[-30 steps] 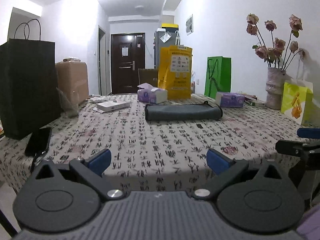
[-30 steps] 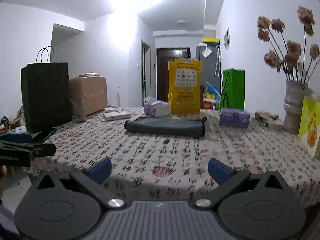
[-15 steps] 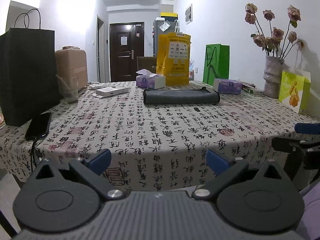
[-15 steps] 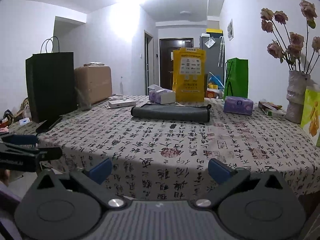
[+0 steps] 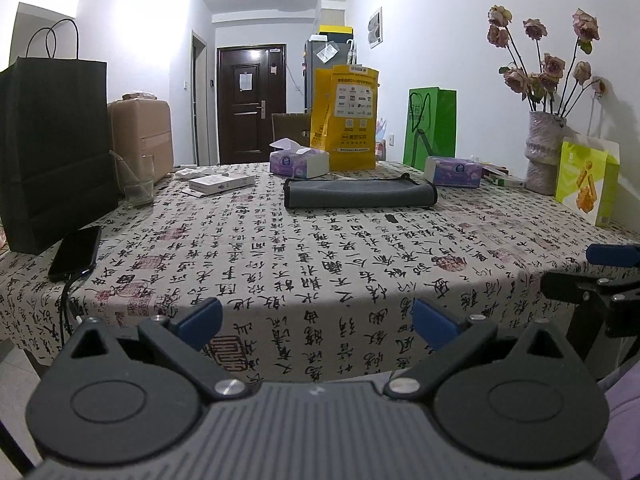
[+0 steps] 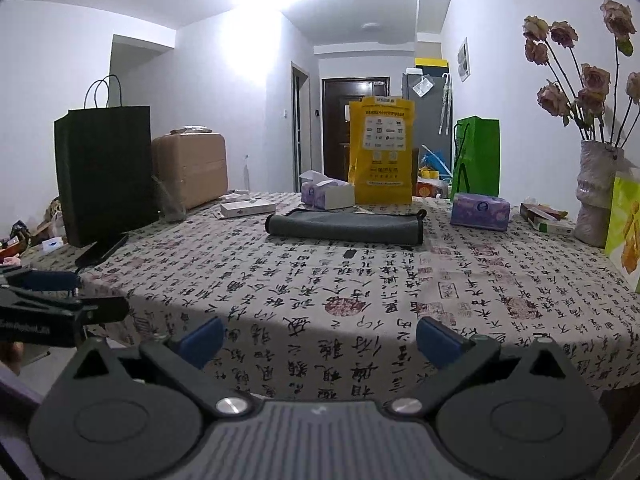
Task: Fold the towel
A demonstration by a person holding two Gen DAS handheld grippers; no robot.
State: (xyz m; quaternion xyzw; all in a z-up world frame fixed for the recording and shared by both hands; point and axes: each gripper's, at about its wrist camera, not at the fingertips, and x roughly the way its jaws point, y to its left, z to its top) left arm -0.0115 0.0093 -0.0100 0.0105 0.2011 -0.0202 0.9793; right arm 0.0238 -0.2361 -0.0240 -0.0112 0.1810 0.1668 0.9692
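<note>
Lying across the far middle of the table (image 5: pixel 320 264), the grey towel (image 5: pixel 360 196) is seen already doubled into a long band; whether more folds are wanted cannot be told. Both the left gripper (image 5: pixel 316 316) and right gripper (image 6: pixel 320 338) are held spread and empty off the near edge, with bare cloth between.

The green bag (image 5: pixel 430 128) hides behind the tissue box (image 5: pixel 454 171); print unreadable.
</note>
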